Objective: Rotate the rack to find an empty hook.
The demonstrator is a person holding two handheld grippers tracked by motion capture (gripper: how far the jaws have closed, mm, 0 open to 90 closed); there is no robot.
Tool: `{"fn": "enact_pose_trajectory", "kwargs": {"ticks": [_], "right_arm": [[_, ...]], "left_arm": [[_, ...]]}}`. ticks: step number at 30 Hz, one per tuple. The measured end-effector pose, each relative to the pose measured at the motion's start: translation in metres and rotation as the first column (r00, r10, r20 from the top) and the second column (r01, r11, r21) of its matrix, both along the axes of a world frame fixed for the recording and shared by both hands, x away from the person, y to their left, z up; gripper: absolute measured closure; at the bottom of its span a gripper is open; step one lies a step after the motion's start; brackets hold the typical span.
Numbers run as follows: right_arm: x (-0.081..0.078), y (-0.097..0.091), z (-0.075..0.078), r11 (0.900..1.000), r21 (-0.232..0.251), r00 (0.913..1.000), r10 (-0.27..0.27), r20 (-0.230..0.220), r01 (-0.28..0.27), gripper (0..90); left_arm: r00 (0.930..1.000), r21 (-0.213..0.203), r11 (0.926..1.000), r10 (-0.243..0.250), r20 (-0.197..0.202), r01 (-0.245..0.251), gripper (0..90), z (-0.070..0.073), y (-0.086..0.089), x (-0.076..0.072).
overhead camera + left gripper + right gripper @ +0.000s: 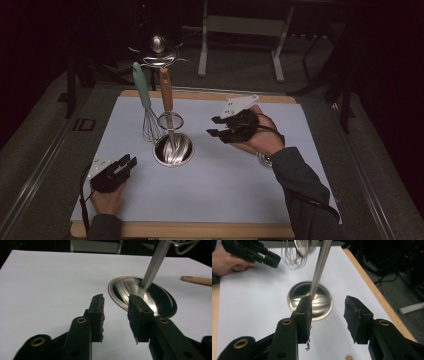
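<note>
Landmark: the utensil stand (172, 150), a polished round steel base with a slim upright pole, near the middle of the white worktop (240, 175). A whisk (148, 112) with a mint handle and a wooden-handled utensil (167, 95) hang from its top hooks. The right claw (214, 126), spread and empty, hovers right of the pole. The left claw (128, 162), also spread and empty, rests left of the base. Approach a hanging handle level, centre it between the pads, then close gently; smooth handles may slip.
</note>
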State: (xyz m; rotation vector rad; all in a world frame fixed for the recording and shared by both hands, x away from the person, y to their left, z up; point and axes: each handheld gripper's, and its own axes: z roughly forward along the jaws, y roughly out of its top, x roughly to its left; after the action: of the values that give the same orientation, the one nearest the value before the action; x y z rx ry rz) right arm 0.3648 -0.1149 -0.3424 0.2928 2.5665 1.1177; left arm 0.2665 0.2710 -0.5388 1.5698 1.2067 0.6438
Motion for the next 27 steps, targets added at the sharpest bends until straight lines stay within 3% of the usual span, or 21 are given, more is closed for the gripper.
{"fn": "enact_pose_trajectory", "kwargs": {"ticks": [6,10,15,21,27], "right_arm": [[0.002,-0.009,-0.011,0.9996,-0.007,0.9989,-0.028,-0.036,0.028,57.2],[0.003,-0.012,-0.023,0.9945,-0.062,0.9958,-0.086,-0.031,0.084,55.0],[0.001,-0.017,-0.04,0.9871,-0.107,0.9914,-0.124,-0.041,0.119,52.9],[0.005,-0.023,-0.055,0.9808,-0.126,0.9843,-0.159,-0.076,0.149,52.1],[0.005,-0.031,-0.066,0.9789,-0.114,0.9788,-0.181,-0.096,0.17,52.3]], "left_arm": [[0.9998,-0.005,0.9998,0.017,0.011,-0.017,81.9,0.003,-0.002,-0.001],[0.9992,-0.036,0.9991,0.026,0.031,-0.025,89.7,0.01,-0.002,-0.003],[0.9969,-0.067,0.9977,0.016,0.077,-0.011,90.0,0.025,-0.002,-0.006],[0.988,-0.117,0.9931,0.028,0.152,-0.011,90.0,0.05,-0.004,-0.009],[0.9754,-0.13,0.9915,0.028,0.219,0.001,90.0,0.076,-0.007,-0.006]]}}
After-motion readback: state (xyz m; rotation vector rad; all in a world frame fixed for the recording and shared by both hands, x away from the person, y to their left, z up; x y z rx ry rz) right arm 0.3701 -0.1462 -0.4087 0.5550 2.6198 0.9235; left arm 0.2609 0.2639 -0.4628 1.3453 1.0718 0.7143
